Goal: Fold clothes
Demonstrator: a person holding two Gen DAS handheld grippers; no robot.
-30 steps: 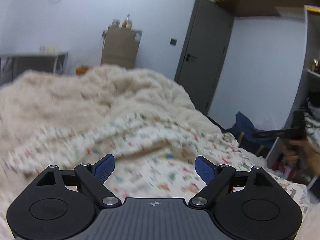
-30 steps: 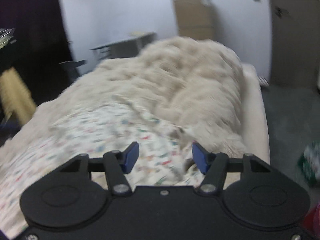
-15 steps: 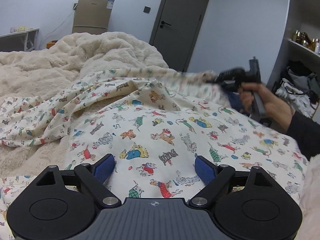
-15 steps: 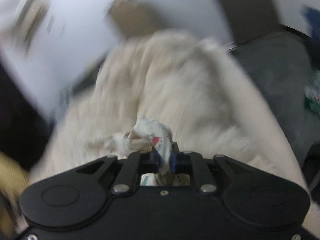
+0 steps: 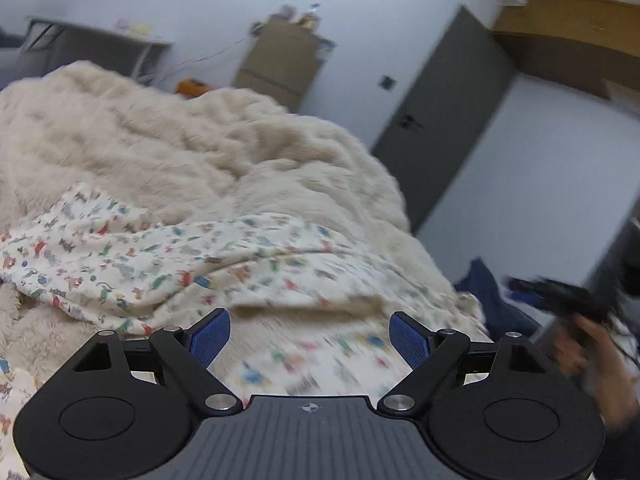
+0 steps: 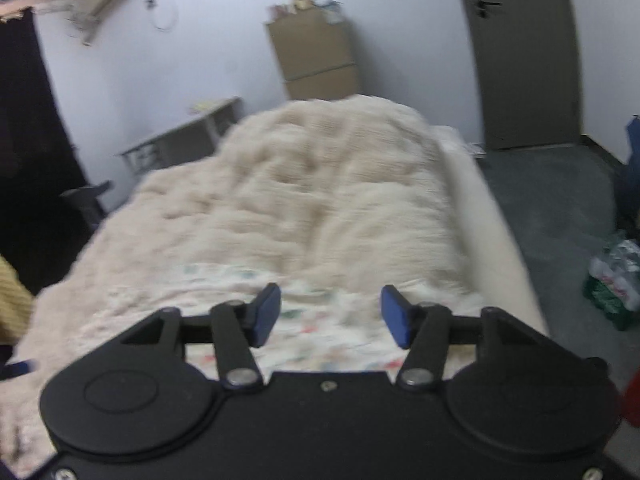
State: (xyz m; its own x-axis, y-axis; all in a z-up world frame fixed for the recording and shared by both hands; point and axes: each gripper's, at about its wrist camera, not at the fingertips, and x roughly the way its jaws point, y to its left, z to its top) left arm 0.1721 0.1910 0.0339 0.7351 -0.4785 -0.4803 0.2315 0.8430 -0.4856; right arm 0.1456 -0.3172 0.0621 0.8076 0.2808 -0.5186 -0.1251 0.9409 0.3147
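My left gripper [image 5: 310, 334] hangs just above the bed with its blue pads spread wide and nothing between them. My right gripper [image 6: 328, 316] is the same: jaws well apart, holding nothing, hovering over the near end of the bed.

Right under both lies the printed garment [image 5: 192, 264], a pale cloth covered in small coloured figures. In the left view it spreads from beneath the pads out to my left, with a soft ridge running across it where one layer seems to lie over another; part of it is blurred, so I can't read the edges well. In the right view only a smeared strip of it shows between the pads. It rests on the fluffy cream blanket [image 6: 320, 184] that covers the bed beyond. Further off stand a brown cabinet [image 6: 316, 60] and a grey door [image 6: 524, 52].

My judgement: the garment is neither a neat flat sheet nor a tidy folded stack. It is loosely doubled and rumpled, so squaring it up is what remains.
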